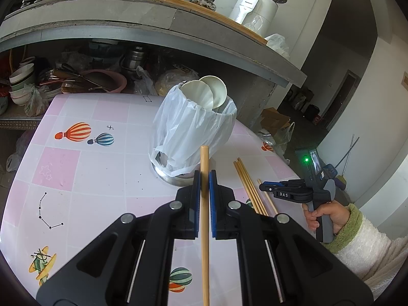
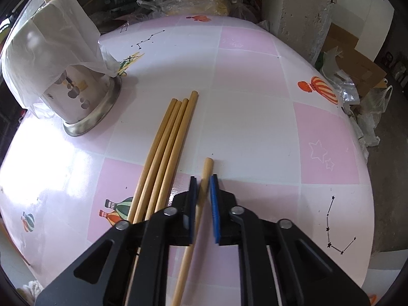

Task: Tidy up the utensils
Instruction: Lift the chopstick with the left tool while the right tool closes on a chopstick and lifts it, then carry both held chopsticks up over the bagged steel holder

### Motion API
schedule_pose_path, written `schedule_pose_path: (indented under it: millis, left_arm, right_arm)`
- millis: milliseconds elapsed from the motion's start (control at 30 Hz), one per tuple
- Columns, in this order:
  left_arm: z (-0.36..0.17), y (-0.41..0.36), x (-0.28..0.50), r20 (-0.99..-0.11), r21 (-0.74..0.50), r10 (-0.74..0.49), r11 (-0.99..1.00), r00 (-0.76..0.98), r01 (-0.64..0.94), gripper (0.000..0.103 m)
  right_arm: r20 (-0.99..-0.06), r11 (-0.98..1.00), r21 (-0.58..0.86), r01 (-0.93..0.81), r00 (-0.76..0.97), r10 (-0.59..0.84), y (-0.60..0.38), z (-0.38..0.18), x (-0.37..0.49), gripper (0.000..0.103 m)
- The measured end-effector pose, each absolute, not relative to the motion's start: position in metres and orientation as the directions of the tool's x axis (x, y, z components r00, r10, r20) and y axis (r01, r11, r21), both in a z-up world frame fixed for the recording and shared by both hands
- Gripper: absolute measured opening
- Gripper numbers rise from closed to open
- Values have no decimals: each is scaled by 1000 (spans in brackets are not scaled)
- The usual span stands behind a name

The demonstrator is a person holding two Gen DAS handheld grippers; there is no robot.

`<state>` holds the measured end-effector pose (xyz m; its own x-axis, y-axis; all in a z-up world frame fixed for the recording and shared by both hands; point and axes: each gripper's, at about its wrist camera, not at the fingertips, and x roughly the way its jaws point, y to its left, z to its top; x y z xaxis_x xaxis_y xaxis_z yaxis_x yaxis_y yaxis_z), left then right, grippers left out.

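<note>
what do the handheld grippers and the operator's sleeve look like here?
Both the left gripper and the right gripper are black linkage frames with silver pivot pins and blue pads on the fingers. In the left wrist view, the right unit has a grey pistol grip, "DAS" lettering, a green LED and a small screen. The sleeve is fluffy white with a green cuff.

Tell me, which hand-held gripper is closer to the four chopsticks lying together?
Right. The right hand-held gripper sits just beside the four chopsticks; the left hand-held gripper is farther off.
</note>
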<state>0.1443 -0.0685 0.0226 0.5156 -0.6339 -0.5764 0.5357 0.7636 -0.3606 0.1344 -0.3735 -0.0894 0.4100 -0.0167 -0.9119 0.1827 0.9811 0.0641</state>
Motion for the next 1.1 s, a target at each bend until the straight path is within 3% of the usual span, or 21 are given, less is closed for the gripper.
schedule_pose_path:
  millis: [300,1100]
  left_arm:
    - [24,-68,142,-569,-358,-638,761,519,542,6]
    - [53,-55,113,-492,-351,-668,739,558,575,6]
  right_arm:
    - [-875,963,150,226,483,23,-386,-73,121,7]
    - [-624,960,217,178,781,-4,-389,74,23,7]
